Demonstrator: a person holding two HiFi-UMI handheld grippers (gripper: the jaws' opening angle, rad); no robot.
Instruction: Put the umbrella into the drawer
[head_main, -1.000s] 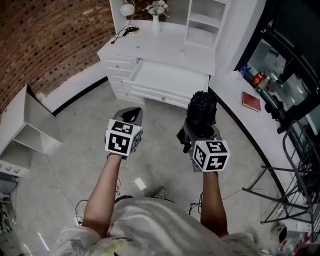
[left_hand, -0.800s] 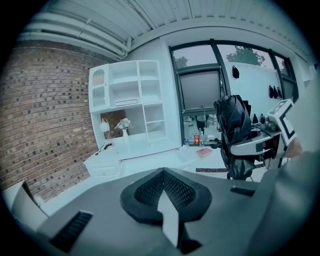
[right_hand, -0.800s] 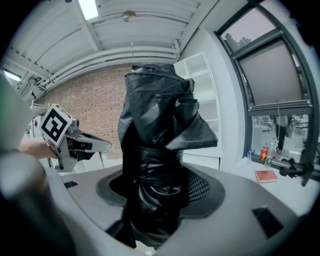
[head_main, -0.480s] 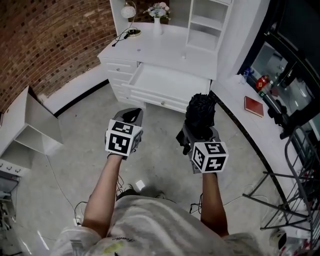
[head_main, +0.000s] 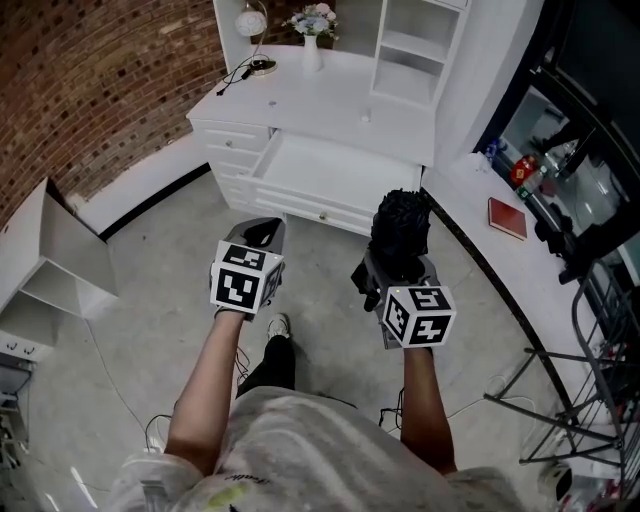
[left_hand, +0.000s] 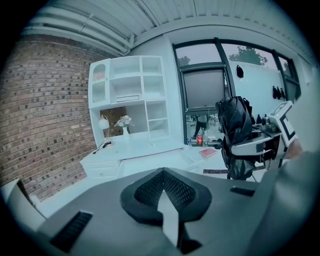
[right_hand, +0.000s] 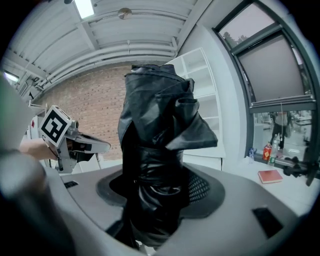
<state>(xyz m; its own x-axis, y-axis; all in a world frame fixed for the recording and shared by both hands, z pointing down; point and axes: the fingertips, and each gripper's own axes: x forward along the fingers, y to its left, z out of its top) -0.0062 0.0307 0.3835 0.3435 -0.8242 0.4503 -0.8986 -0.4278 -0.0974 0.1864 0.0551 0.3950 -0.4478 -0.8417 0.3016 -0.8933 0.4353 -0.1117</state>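
Clamping a folded black umbrella (head_main: 402, 224) upright in its jaws, the right gripper (head_main: 398, 266) hangs just nearer than the open white drawer (head_main: 330, 172) — the left gripper (head_main: 262, 233), to its left, has jaws pressed together.

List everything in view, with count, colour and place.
umbrella: one, black, folded, upright in the right claw
drawer: one, white, pulled open at the desk front
desk: one, white, beside the brick wall
lamp: one, white globe, desk's back left
vase of flowers: one, white, desk's back
book: one, red, on the counter at right
shelf unit: one, white, far left
left claw: one, grey, shut, empty
right claw: one, grey, shut on the umbrella
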